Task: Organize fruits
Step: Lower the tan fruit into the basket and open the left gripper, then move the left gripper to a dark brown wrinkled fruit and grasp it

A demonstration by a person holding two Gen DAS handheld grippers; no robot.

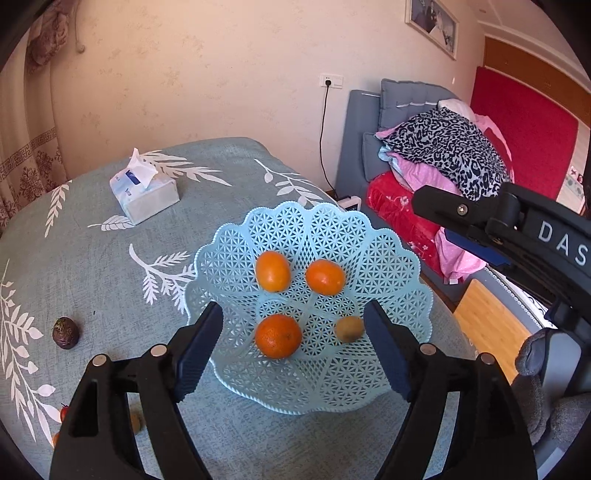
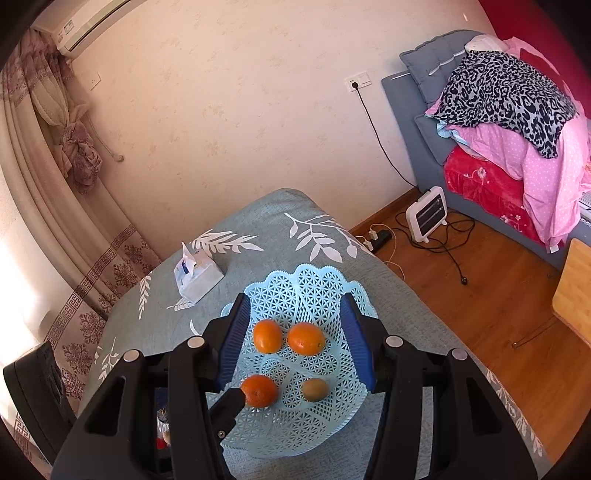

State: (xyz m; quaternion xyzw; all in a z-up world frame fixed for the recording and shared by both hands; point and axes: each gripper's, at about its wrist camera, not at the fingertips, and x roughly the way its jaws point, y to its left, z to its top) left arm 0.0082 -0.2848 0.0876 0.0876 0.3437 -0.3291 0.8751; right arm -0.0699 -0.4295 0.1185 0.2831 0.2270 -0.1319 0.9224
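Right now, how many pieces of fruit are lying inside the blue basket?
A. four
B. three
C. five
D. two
A: the basket holds three oranges and one kiwi.

Left gripper (image 1: 293, 339): jaws apart, nothing held, angled downward. Right gripper (image 2: 295, 339): jaws apart, nothing held, angled downward.

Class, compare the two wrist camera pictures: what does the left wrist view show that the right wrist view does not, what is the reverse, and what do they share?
Only the left wrist view: a dark fruit lying on the tablecloth, outside the basket.
Only the right wrist view: an air conditioner and a small heater on the floor.
Both: the blue basket holding three oranges and a kiwi, plus the tissue box.
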